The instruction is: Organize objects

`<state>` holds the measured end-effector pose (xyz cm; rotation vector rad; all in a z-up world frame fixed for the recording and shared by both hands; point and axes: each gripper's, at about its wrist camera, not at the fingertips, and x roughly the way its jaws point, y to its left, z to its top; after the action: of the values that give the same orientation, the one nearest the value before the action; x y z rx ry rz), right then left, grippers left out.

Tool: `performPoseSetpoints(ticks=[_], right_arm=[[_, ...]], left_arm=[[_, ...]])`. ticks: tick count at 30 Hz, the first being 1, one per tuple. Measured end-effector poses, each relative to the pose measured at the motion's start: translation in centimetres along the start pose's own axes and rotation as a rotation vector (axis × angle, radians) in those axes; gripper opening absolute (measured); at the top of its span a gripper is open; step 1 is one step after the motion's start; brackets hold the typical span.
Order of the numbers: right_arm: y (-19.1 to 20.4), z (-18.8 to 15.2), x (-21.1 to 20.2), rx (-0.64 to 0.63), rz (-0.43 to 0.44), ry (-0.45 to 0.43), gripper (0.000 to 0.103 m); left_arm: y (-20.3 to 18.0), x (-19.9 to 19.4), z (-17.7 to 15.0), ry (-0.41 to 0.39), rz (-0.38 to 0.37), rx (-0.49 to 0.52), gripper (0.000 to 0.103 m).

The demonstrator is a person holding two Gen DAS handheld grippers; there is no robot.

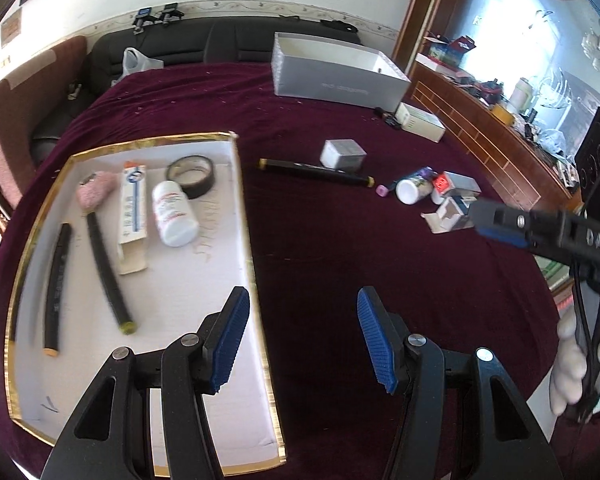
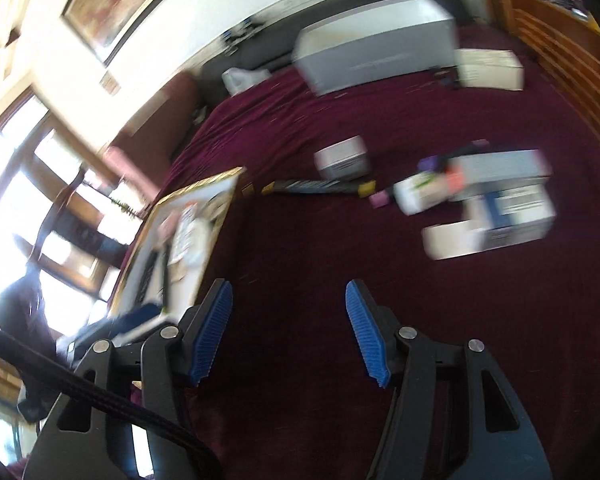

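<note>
Both grippers are empty, fingers apart: the left gripper (image 1: 300, 336) hovers at the tray's (image 1: 256, 280) right rim, the right gripper (image 2: 288, 328) hangs over bare surface (image 2: 300, 240) (its view is badly blurred).

Likely next pick is the black pen (image 1: 315, 171), lying on the surface right of the tray, just near of a grey box (image 1: 343, 153). Long axis runs left-right, yellow cap left. Approach w/ fingers across the barrel, mid-length, so it won't roll, then lay it in the tray beside the bottle (image 1: 175, 213).

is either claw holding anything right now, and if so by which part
Nothing is held. The left claw and the right claw both stand open over the maroon cloth, with nothing between their pads.
</note>
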<state>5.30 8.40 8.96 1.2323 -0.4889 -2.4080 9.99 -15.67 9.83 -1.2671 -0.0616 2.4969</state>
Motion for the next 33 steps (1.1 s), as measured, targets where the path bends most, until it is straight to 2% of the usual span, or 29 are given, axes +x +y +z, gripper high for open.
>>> performPoseSetpoints(ticks=[5,10,13,16,19,21,25,27,28,30,31,32,33], right_arm=[[-4.7,1.6,-2.5,0.081,-0.123,-0.104,0.062],[-10.1,3.9,-3.2,0.187,-0.242,-0.208,0.064],[-12.9,5.5,-2.7,0.238,-0.270,-0.231,0.064],[-15.4,6.8,-0.8,0.305,-0.217,-0.177,0.064],[-15.9,6.6,1.1,0.339,-0.116,-0.114,0.064],[-14.7,6.1,1.5,0.303,-0.053,-0.091,0.064],[-9.9,3.3,3.6,0.210,0.152,0.078,0.064],[-8.2,2.4,3.5,0.158,0.172,0.095,0.064],[-7.6,2.4,2.6,0.134,0.136,0.054,0.064],[-8.1,3.3,-0.1,0.139,0.027,-0.087,0.065],[-9.4,4.1,-1.7,0.169,-0.076,-0.181,0.073],[-10.6,4.7,-2.5,0.193,-0.150,-0.230,0.082],[-11.7,5.2,-2.9,0.219,-0.206,-0.258,0.082]], left_arm=[[-1.6,1.3,-0.3,0.019,-0.039,0.019,0.050],[-2.1,2.3,-0.2,0.042,-0.059,0.017,0.050],[-2.1,2.6,-0.2,0.047,-0.060,0.015,0.050],[-1.9,2.9,-0.1,0.052,-0.061,0.007,0.050],[-1.6,3.0,0.0,0.052,-0.061,-0.003,0.050],[-1.2,3.0,0.1,0.052,-0.060,-0.013,0.050],[-0.6,3.4,0.1,0.062,-0.069,-0.038,0.050],[-0.4,3.4,-0.1,0.068,-0.078,-0.040,0.050],[-0.3,3.3,-0.2,0.066,-0.076,-0.037,0.050],[0.0,2.9,-0.3,0.058,-0.073,-0.037,0.050],[0.2,2.8,-0.3,0.052,-0.075,-0.043,0.050],[0.5,2.6,-0.3,0.046,-0.080,-0.056,0.050],[0.7,2.6,-0.3,0.043,-0.083,-0.064,0.050]])
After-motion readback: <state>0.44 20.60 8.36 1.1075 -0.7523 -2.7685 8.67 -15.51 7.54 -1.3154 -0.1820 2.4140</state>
